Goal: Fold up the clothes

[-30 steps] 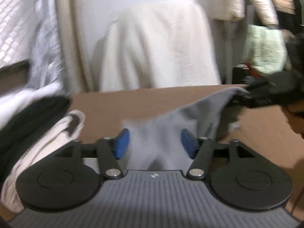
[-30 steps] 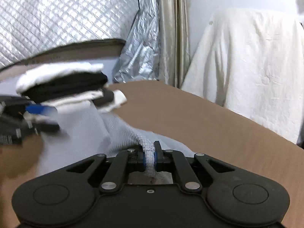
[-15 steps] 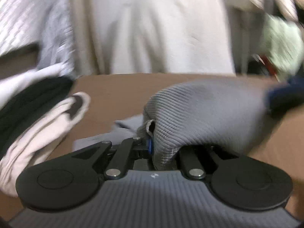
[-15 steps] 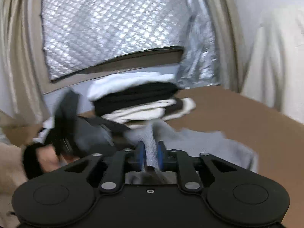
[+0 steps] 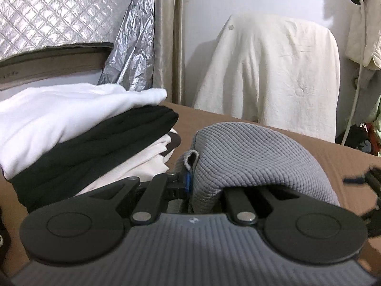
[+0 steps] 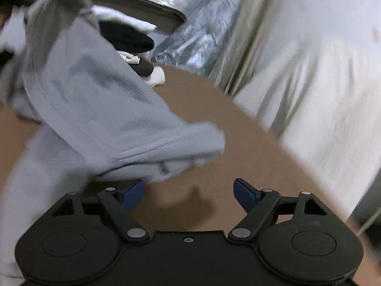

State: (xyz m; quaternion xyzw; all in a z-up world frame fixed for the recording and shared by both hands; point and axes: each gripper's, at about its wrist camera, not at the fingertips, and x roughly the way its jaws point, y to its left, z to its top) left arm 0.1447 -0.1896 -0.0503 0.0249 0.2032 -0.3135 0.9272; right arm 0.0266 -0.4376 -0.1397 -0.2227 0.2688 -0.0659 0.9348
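**Between the left pads, grey knit pinched**

Between the left gripper's [image 5: 190, 183] pressed-together jaws sits the grey ribbed knit garment [image 5: 250, 157], draping over its right finger. Beyond, left, folded white and black clothes [image 5: 90, 133]. Right gripper [image 6: 189, 191] is opening, apparently empty; the garment [image 6: 100, 109] lies just ahead-left on brown tabletop [image 6: 214, 124].

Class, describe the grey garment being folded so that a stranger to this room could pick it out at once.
Start at the brown table, with a stack of folded clothes on its left. Beside that stack, the grey garment humps over the left tool, which is shut on its edge. Unlike the smooth white, black and cream pieces stacked flat, it is grey, ribbed knit and still loose.
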